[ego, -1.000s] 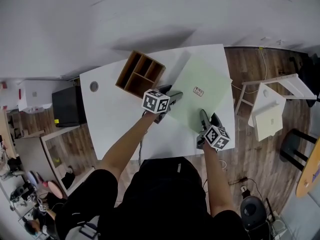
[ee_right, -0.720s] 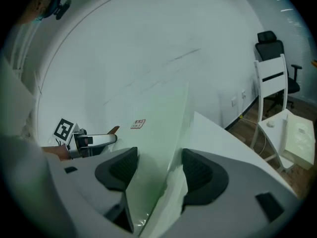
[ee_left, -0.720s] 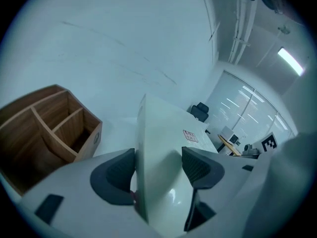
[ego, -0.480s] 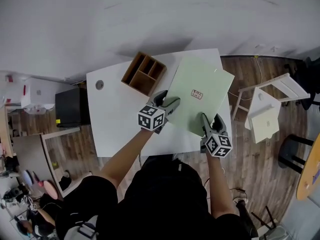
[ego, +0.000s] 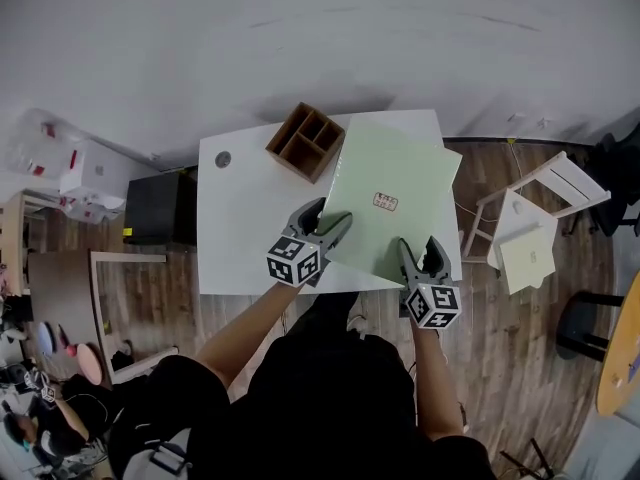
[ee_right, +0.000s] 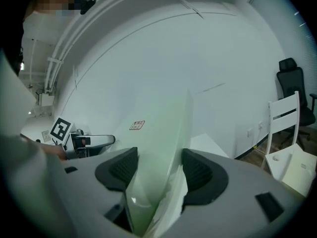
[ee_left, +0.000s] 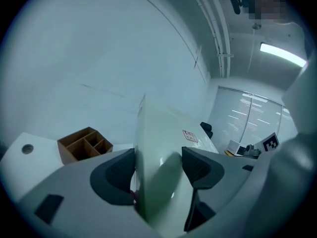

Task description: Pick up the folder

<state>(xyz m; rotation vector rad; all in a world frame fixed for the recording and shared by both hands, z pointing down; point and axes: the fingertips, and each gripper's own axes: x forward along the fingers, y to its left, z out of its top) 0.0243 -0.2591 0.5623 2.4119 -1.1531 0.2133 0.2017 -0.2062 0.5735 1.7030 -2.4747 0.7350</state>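
- At the left gripper (ee_left: 157, 171): clamps both dark jaws against the near-left edge of the pale green flat plastic folder (ee_left: 161, 138), parted by nothing more than the sheet's thickness.
- At the right gripper (ee_right: 159, 173): pinches the folder's near edge toward the right corner in the same way, jaws narrowly apart and tight on both faces.
- Between the two: hangs tilted, near edge raised at the front lip of the white rectangular counter (ego: 240, 223), small red-printed white label (ego: 385, 202) facing up.
- Against a second ago: fills more of the head view, sits squarer to the person and closer in, no longer flat on the middle of the counter; brings both grippers back to the front edge with it.
- Far edge: free of the counter or dragging on it, cannot tell; reaches the back of the counter and runs just beside the brown wooden compartmented organiser box (ego: 306, 141), perhaps overlapping its corner.
- Reads as the lift under way and probably most of the task done, with two firm holds sharing the weight.
- Calls next for an even rise on both sides; risks a twist or sag in the thin sheet, or a brush against the organiser box, with uneven lifting.
- Further out: white chair (ego: 530, 233) to the right and black cabinet (ego: 155, 208) to the left, both well apart from the work.
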